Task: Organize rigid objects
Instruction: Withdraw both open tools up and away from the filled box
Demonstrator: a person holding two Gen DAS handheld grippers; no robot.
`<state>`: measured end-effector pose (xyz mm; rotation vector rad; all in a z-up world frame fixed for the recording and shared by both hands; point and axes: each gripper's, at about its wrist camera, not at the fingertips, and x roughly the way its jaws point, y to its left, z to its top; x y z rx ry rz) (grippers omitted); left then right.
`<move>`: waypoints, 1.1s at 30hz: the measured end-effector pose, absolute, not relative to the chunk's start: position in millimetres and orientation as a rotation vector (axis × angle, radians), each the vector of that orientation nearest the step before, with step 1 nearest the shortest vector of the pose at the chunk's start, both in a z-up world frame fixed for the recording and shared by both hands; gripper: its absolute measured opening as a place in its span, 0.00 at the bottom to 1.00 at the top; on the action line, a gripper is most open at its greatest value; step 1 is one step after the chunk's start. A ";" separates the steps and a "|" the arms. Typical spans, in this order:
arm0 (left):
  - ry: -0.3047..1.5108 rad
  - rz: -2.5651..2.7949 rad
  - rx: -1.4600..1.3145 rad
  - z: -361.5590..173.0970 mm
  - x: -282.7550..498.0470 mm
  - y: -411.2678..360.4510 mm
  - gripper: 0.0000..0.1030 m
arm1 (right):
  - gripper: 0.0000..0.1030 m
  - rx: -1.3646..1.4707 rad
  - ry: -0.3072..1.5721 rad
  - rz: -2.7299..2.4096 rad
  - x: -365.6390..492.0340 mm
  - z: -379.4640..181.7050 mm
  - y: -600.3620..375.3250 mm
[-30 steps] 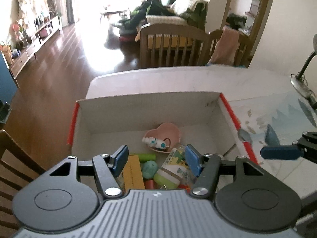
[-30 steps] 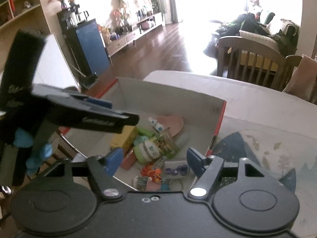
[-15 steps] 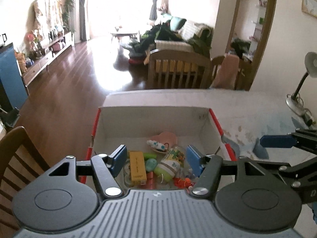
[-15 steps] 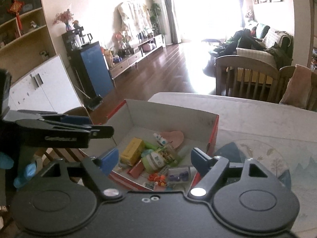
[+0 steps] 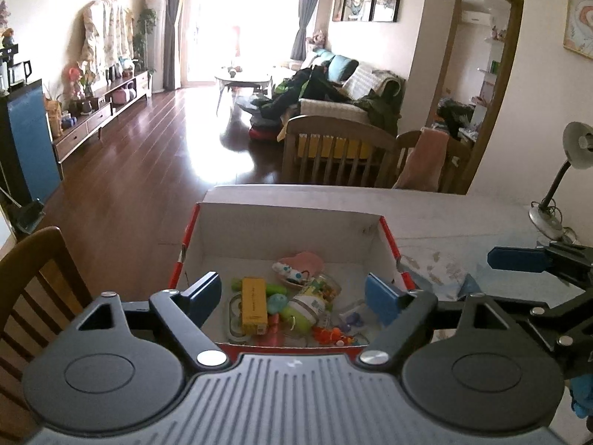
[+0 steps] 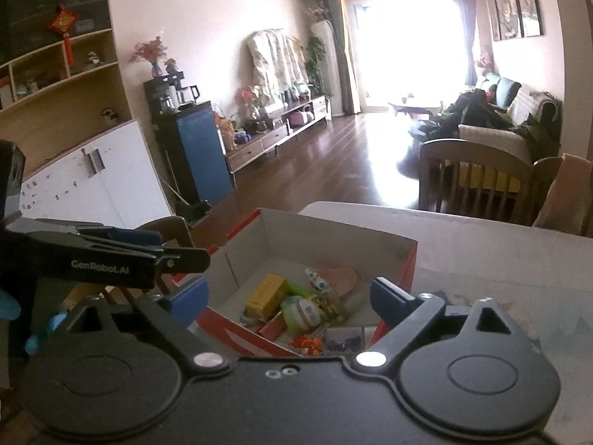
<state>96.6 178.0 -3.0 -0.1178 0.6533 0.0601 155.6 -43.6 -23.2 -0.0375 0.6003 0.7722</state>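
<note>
Left wrist view: left gripper [image 5: 292, 291], jaws opening, empty, above cardboard box [image 5: 289, 230]; desk lamp [image 5: 567, 181] on surface. Right wrist view: right gripper [image 6: 287, 294], jaws opening, empty; white cabinet [image 6: 92, 185] visible only here.

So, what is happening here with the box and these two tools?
A person holds a hand-held gripper in each hand above a cardboard box on the table. The left hand-held gripper and the right hand-held gripper are both empty, their jaws opening. Small items already lie in the box: a yellow box, a green jar, a pink heart dish.
</note>
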 end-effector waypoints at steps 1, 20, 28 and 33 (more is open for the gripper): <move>0.653 0.063 -0.118 -2.8 95.5 176.6 0.82 | 0.95 -0.035 0.595 0.773 154.0 -22.9 -44.7; 0.657 0.075 -0.074 -5.5 80.2 146.1 1.00 | 1.00 0.022 0.596 0.684 145.0 -30.8 -77.9; 0.676 0.076 -0.092 -5.9 78.5 136.3 1.00 | 1.00 0.001 0.580 0.680 140.1 -31.8 -80.8; 0.689 0.072 -0.099 -8.4 78.9 134.0 1.00 | 1.00 0.012 0.578 0.682 139.2 -31.2 -85.7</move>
